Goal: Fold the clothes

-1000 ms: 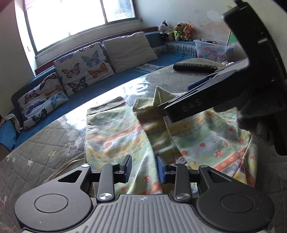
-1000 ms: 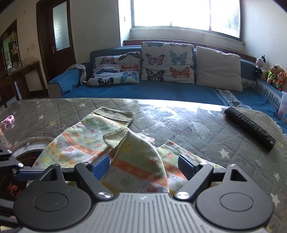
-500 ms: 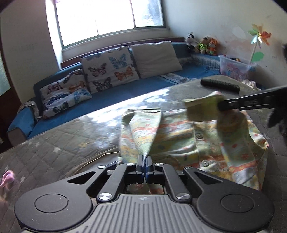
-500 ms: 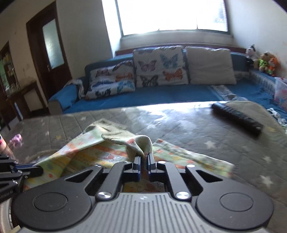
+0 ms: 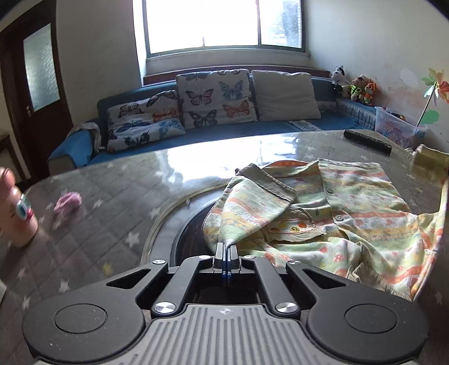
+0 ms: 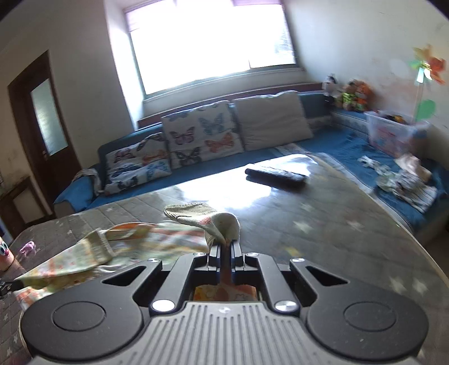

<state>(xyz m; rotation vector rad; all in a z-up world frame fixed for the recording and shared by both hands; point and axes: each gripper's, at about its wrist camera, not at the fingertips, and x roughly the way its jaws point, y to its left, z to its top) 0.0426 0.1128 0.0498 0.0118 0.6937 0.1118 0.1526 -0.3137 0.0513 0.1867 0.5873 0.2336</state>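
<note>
Item: patterned shirt (image 5: 350,207), pastel stripes, buttoned, lying rumpled on the quilted table (image 5: 112,196). We are pinching its sleeves: left gripper (image 5: 225,252) and right gripper (image 6: 224,247) both clamping cloth. Only right view is showing folded laundry (image 6: 407,185) on the sofa.

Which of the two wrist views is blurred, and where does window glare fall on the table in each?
Left wrist view: mostly sharp; glare whitens the table beyond the shirt, and the window is blown out. Right wrist view: motion-blurred, worst on the shirt and toys; glare lies near the remote.
</note>
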